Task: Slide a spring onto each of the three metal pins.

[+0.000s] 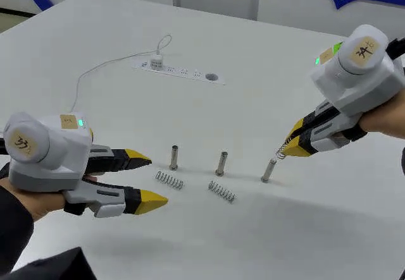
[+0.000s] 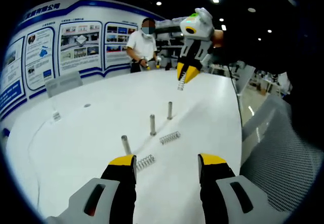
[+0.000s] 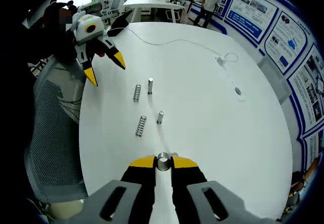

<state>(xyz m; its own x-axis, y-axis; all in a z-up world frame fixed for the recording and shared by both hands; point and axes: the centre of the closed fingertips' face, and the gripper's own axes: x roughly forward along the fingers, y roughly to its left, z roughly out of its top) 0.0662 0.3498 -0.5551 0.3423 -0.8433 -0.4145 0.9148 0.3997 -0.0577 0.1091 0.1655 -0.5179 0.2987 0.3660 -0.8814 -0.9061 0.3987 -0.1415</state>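
Our right gripper's fingers (image 3: 144,163) are drawn in narrow and pinch the held spring (image 3: 162,162) by one end between their yellow tips. In the right gripper view we look straight down its coil. In the head view the right gripper (image 1: 288,148) comes in from the upper right, tilted down, and the held spring hangs off the tips toward the bench (image 1: 253,52). Its free end sits just above and beside the top of the third pin (image 1: 269,170). The left gripper view shows a gap between the two.

Our left gripper's fingers (image 2: 123,161) stand wide apart with nothing between them. The left gripper (image 1: 152,179) is held low over the bench at the left end of the row, pointing along it.

The three metal pins stand upright in a line: the first pin (image 1: 174,157) nearest the left gripper, then the middle pin (image 1: 221,164), then the third pin. All three are bare. Two springs lie flat on the bench on our side of the row. The first loose spring (image 1: 169,179) lies just beside the foot of the first pin, and the second loose spring (image 1: 221,191) lies in front of the middle pin.

Farther back a power strip (image 1: 180,71) lies on the bench with a white cable (image 1: 82,81) curving off to the left. In the left gripper view a person (image 2: 142,44) stands beyond the far edge. A mesh chair (image 3: 50,113) sits beside the bench in the right gripper view.
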